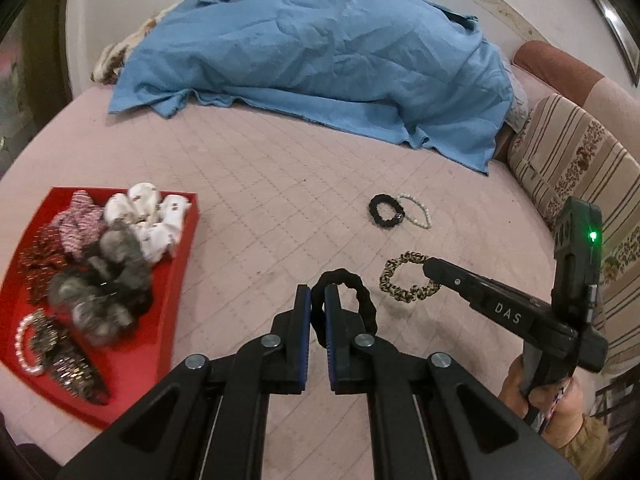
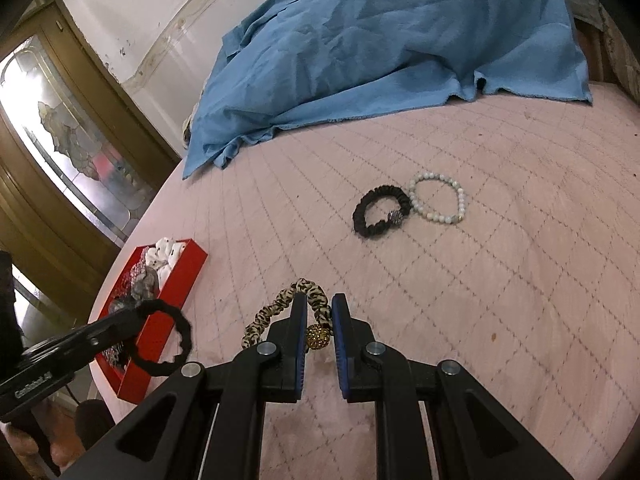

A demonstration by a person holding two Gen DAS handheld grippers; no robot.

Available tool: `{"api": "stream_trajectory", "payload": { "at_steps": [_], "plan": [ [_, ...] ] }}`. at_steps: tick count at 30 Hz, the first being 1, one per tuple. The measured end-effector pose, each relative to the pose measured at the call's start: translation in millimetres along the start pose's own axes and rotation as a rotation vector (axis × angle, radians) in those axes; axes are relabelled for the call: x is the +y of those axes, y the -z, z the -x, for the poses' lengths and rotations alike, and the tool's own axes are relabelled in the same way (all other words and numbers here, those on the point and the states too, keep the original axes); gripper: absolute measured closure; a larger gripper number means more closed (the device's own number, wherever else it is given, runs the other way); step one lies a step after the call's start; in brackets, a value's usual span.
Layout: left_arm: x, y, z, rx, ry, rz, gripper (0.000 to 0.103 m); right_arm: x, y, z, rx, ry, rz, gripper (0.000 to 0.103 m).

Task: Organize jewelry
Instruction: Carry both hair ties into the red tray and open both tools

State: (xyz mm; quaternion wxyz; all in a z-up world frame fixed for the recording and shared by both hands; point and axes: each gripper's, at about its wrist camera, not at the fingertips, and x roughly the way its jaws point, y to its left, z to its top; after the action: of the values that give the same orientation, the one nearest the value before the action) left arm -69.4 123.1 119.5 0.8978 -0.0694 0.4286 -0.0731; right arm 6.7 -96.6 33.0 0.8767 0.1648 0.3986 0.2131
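Left tongs (image 1: 318, 298) pinch a black scrunchie (image 1: 344, 286); right tongs (image 2: 319, 312) clamp a leopard-print scrunchie (image 2: 280, 312)

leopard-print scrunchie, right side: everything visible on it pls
The leopard-print scrunchie is a ruched fabric loop, tan with dark spots, carrying one gold studded bead. The right gripper is shut on the loop just by the bead. The rest of the loop hangs left of the fingers, over the pink quilted bed cover; contact with it is unclear.
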Motion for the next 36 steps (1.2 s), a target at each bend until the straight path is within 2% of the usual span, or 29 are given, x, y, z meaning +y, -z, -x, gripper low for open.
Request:
{"api": "stream_trajectory", "payload": {
  "at_steps": [5,10,19,25,31,36],
  "plan": [
    [9,14,13,-0.025,-0.035,-0.011,0.097,8,17,5,0.005,-0.002,-0.015,0.09],
    [20,23,23,-0.03,-0.036,0.006,0.097,23,38,14,0.003,-0.012,-0.027,0.09],
    [51,33,56,-0.088,-0.043,0.042,0.097,55,71,19,0.034,-0.029,-0.046,0.089],
    [102,35,79,-0.129,-0.078,0.141,0.097,83,73,27,0.036,-0.025,0.016,0.089],
    [172,37,105,-0.192,-0.161,0.271,0.096,116,66,25,0.043,-0.04,0.081,0.089],
    [221,36,112,-0.217,-0.183,0.373,0.097,149,57,16,0.055,-0.06,0.144,0.089]
  ]
}}
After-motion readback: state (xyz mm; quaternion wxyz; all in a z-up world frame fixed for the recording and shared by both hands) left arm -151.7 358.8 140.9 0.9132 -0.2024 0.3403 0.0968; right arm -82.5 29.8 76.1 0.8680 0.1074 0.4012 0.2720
